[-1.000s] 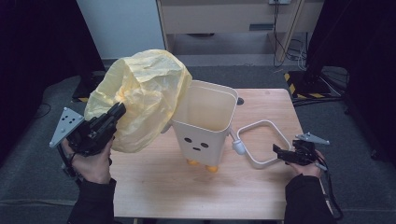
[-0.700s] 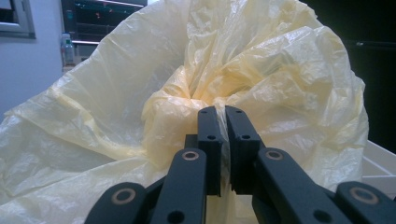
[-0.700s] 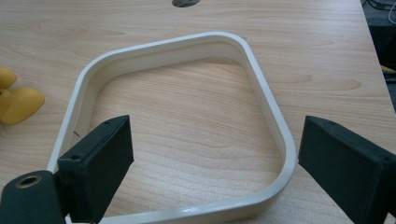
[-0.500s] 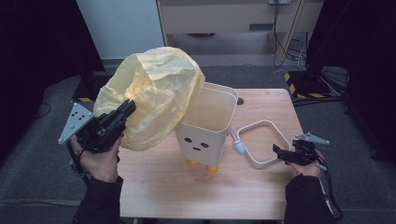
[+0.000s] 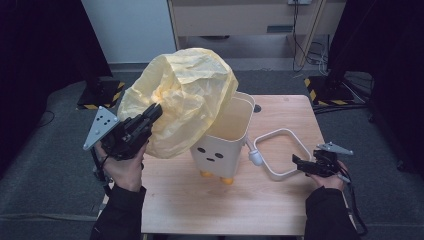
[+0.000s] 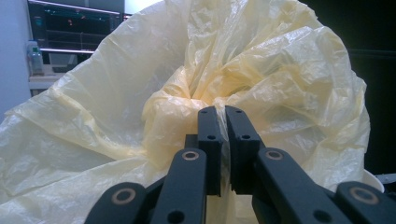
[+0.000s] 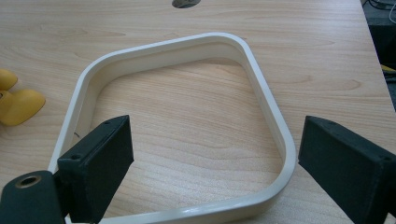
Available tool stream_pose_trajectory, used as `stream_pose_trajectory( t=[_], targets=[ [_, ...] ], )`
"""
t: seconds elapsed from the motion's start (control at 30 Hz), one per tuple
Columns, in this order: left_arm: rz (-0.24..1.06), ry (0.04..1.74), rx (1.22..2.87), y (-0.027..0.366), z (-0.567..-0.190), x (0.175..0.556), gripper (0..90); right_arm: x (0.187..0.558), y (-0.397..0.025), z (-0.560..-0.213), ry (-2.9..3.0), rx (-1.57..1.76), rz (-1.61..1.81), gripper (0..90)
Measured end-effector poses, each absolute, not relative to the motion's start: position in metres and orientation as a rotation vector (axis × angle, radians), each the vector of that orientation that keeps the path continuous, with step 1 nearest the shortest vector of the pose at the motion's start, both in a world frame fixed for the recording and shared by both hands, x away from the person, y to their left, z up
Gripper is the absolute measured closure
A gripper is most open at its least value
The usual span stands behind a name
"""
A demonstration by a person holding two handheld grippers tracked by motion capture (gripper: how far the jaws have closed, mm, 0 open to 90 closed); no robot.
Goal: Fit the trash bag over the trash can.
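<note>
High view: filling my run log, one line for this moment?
left hand-held gripper: shut on bag | right hand-held gripper: open at ring | bin: upright

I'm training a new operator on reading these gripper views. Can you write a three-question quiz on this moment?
1. True or false: the left gripper is shut on the crinkled yellow plastic bag.
2. Multiple choice: the white rounded plastic frame lies A) inside the bin, B) flat on the wooden table, C) held up in the air.
3. Fill in: the right gripper has its jaws ____ on either side of the frame's near edge.

Key: 1 true; 2 B; 3 open. The cream plastic bin with a printed face stands on yellow feet.
</note>
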State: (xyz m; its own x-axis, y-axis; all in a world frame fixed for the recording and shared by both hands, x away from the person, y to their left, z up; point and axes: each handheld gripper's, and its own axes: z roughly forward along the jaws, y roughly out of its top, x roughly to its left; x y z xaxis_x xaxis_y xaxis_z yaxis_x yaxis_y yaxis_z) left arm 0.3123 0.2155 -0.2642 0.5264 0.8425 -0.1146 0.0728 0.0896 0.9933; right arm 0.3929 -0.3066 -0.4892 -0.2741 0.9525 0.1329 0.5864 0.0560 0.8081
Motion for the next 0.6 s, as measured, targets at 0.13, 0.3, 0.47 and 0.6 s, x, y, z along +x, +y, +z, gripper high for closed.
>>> stream_pose_trajectory(
  t=[0.13, 0.3, 0.47, 0.6],
  targets=[
    [0.691, 0.847, 1.381, 0.205, -0.263, 0.315, 85.0, 0.393, -0.307, -0.49, 1.903, 1.538, 1.104, 10.4],
    [0.682, 0.816, 1.39, 0.194, -0.263, 0.319, 85.0, 0.393, -0.307, -0.49, 1.9, 1.537, 1.107, 10.4],
    [0.674, 0.773, 1.385, 0.184, -0.263, 0.323, 84.9, 0.393, -0.307, -0.49, 1.902, 1.542, 1.109, 10.4],
    [0.663, 0.761, 1.387, 0.175, -0.262, 0.327, 84.9, 0.393, -0.307, -0.49, 1.903, 1.542, 1.107, 10.3]
  ],
)
